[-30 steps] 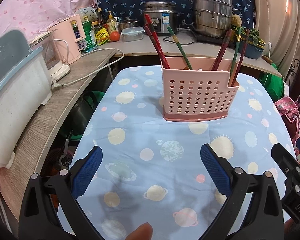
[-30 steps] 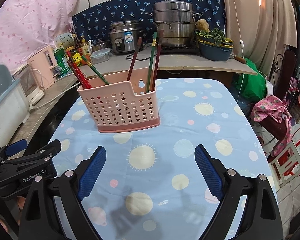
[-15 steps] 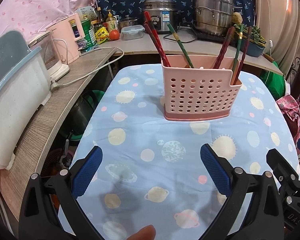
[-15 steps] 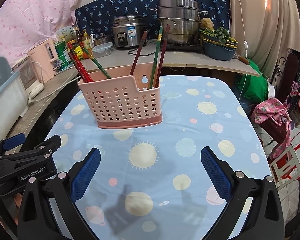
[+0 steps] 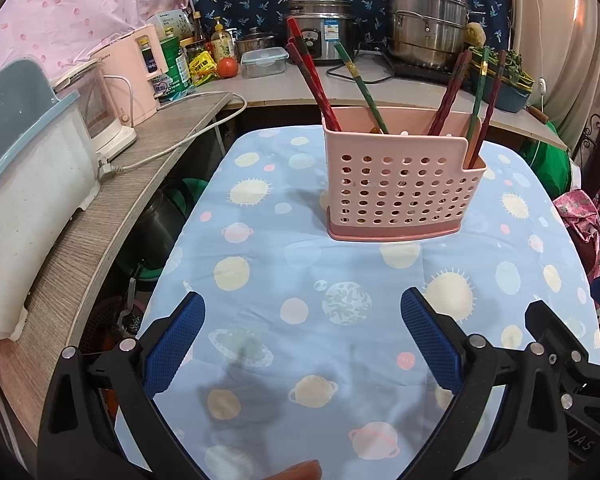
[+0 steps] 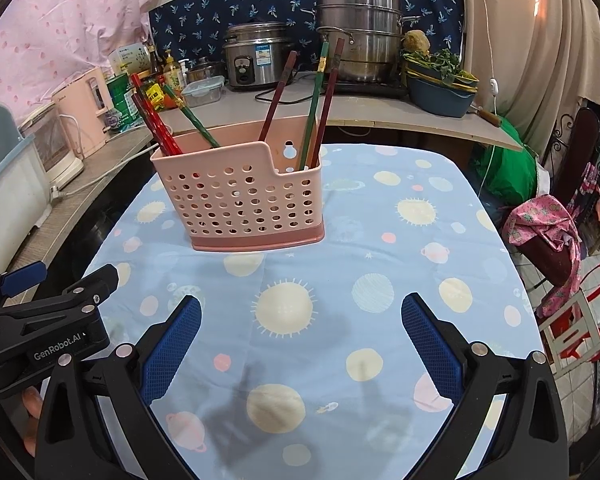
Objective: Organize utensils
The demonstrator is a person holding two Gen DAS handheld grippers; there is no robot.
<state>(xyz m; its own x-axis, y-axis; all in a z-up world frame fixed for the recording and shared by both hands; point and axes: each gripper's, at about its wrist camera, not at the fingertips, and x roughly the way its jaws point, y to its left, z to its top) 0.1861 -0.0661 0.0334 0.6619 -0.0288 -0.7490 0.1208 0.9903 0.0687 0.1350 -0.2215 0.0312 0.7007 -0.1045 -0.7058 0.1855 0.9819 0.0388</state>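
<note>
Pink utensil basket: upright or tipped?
Upright. The pink basket sits flat on its base on the tablecloth, with chopsticks leaning out of its open top.

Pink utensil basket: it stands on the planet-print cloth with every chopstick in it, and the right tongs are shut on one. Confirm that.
Not quite. The right wrist view shows the right tongs open and empty above the cloth. The chopsticks do all stand in the pink utensil basket.

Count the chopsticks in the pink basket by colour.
Bright red chopsticks: 2
Dark red chopsticks: 2
Green chopsticks: 2
Total: 6
</note>
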